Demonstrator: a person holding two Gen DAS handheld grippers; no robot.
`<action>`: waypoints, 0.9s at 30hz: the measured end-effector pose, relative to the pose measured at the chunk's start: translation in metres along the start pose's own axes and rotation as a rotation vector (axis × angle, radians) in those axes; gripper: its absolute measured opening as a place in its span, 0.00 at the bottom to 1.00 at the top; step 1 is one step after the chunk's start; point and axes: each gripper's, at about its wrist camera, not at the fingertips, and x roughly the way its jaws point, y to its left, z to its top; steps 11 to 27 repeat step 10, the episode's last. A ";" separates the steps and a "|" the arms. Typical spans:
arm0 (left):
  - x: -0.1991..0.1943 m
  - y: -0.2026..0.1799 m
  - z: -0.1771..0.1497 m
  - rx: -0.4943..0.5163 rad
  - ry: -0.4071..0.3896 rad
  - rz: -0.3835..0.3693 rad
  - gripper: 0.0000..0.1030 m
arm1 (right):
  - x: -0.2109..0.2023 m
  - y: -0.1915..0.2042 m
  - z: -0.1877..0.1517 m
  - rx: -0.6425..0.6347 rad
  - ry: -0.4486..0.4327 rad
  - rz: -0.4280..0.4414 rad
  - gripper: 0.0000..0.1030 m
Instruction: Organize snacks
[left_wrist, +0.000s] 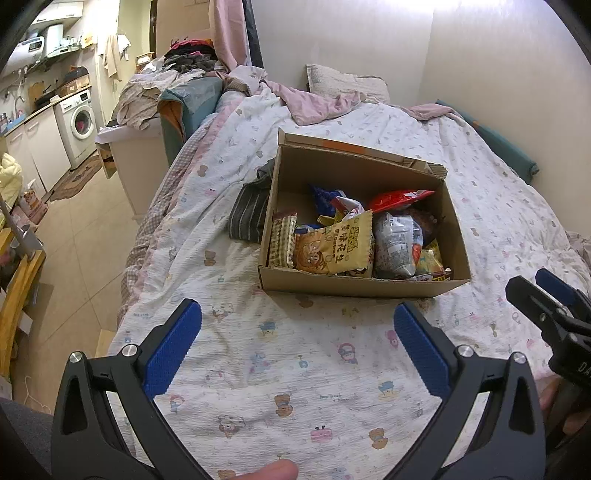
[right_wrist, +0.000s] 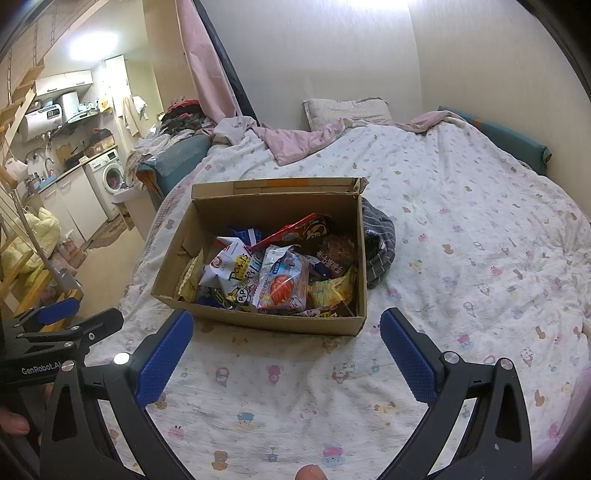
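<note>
The box (left_wrist: 364, 284) sits on the bed (left_wrist: 295, 369), lid flap folded back, so its inside is open to both cameras. All the snacks in view lie inside it, heaped rather than ranked: a yellow bag (left_wrist: 334, 247) leans against the near wall, a silver pack (left_wrist: 397, 242) beside it, a red pack (left_wrist: 400, 197) slanting across the back. None shows on the quilt around the box.

A striped cloth (left_wrist: 251, 210) is bunched against one side wall, touching it; whether it props the box or merely lies there, I cannot tell.

The left gripper (left_wrist: 297, 354) hangs short of the box with its jaws wide apart and nothing between them. The right gripper (right_wrist: 286, 360) does the same, jaws apart and empty, pointed at the near wall. Both look placed for a clear view down into the heap.

This fits either snacks gathered in and the job closing, or a jumble waiting to be sorted
</note>
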 end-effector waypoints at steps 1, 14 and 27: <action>0.000 0.000 0.001 -0.001 0.001 -0.001 1.00 | -0.001 0.000 0.000 -0.001 0.000 -0.001 1.00; -0.001 0.001 -0.002 -0.011 -0.005 -0.018 1.00 | -0.005 0.000 0.004 0.004 -0.013 0.014 1.00; -0.001 0.001 -0.002 -0.011 -0.005 -0.018 1.00 | -0.005 0.000 0.004 0.004 -0.013 0.014 1.00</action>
